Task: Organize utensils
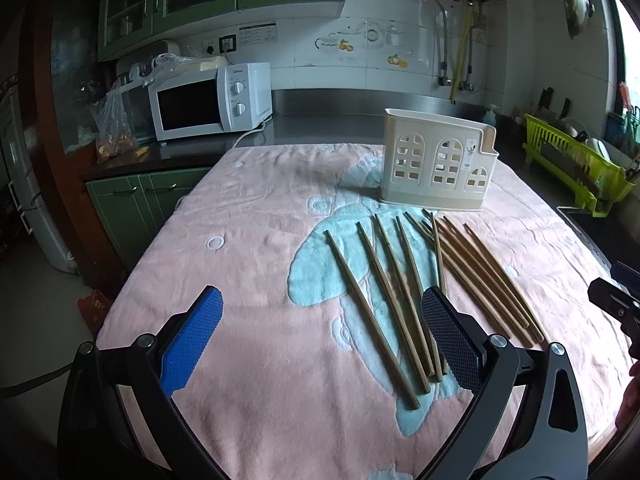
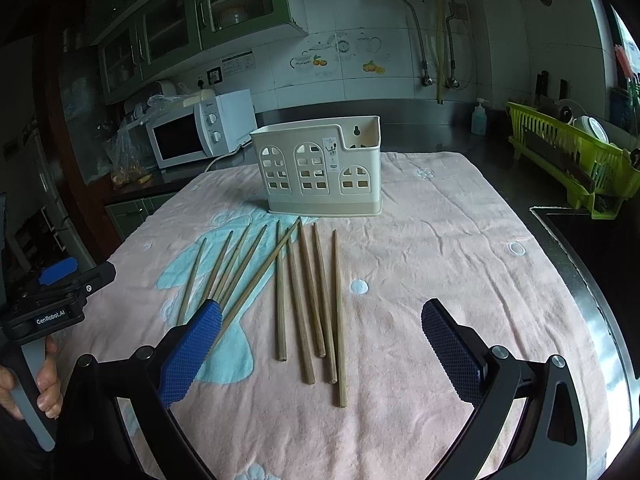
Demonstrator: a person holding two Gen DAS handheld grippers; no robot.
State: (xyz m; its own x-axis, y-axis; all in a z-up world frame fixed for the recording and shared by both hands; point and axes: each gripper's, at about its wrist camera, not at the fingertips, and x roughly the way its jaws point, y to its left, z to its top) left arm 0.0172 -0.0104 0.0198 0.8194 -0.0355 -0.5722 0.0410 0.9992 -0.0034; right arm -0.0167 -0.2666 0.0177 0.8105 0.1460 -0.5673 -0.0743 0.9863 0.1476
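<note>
- Lit softly by daylight from a window at the right edge, blown out to white.
- Dim toward the left, cabinets murky.
- Bent by fisheye, corners vignetted black.
- Sharp mid-frame, shadows faint.

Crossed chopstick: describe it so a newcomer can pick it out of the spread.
Start at the cream holder standing on the pink towel; the chopsticks lie fanned out in front of it. Near the middle of the fan, one chopstick runs diagonally, its far tip up by the holder. It is the only one lying across its neighbours; the others lie roughly side by side.
</note>
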